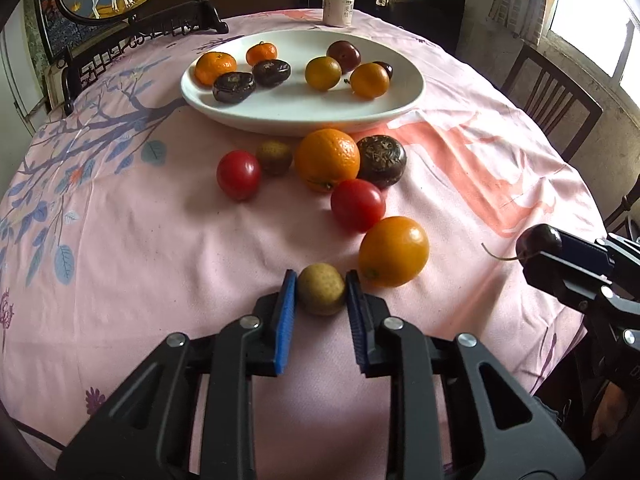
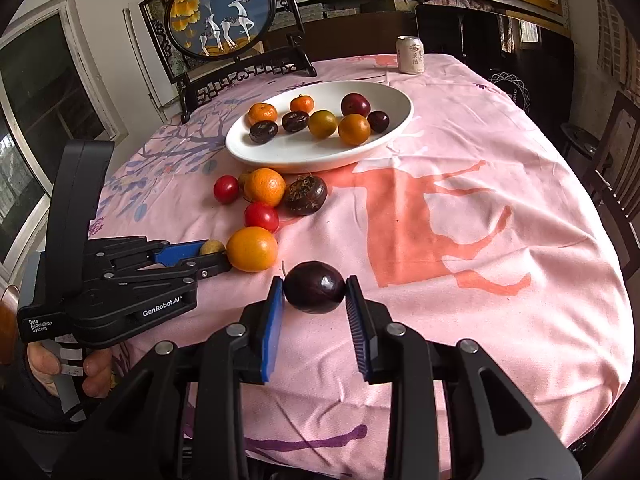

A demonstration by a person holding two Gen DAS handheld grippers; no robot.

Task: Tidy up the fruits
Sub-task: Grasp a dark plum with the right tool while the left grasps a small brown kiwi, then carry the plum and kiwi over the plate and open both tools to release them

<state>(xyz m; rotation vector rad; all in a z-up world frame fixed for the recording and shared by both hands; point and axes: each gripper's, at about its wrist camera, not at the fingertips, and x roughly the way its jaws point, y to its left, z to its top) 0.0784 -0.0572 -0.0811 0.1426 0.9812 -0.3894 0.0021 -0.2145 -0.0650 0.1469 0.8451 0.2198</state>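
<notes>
My left gripper (image 1: 321, 286) is shut on a small tan-yellow fruit (image 1: 321, 289) near the table's front; it also shows in the right wrist view (image 2: 212, 247). My right gripper (image 2: 314, 288) is shut on a dark purple plum (image 2: 315, 287), seen too in the left wrist view (image 1: 539, 241). A white oval plate (image 1: 280, 110) at the back holds several oranges, dark fruits and plums. On the cloth before it lie a large orange (image 1: 327, 159), two red tomatoes (image 1: 239, 174) (image 1: 357, 204), a dark brown fruit (image 1: 381, 161), a tan fruit (image 1: 274, 156) and an orange (image 1: 394, 250) beside my left gripper.
A pink patterned tablecloth (image 2: 480, 280) covers the round table. A drink can (image 1: 339, 8) stands behind the plate. A framed deer screen (image 2: 222, 16) stands at the back left. Wooden chairs (image 1: 548, 96) stand at the right edge.
</notes>
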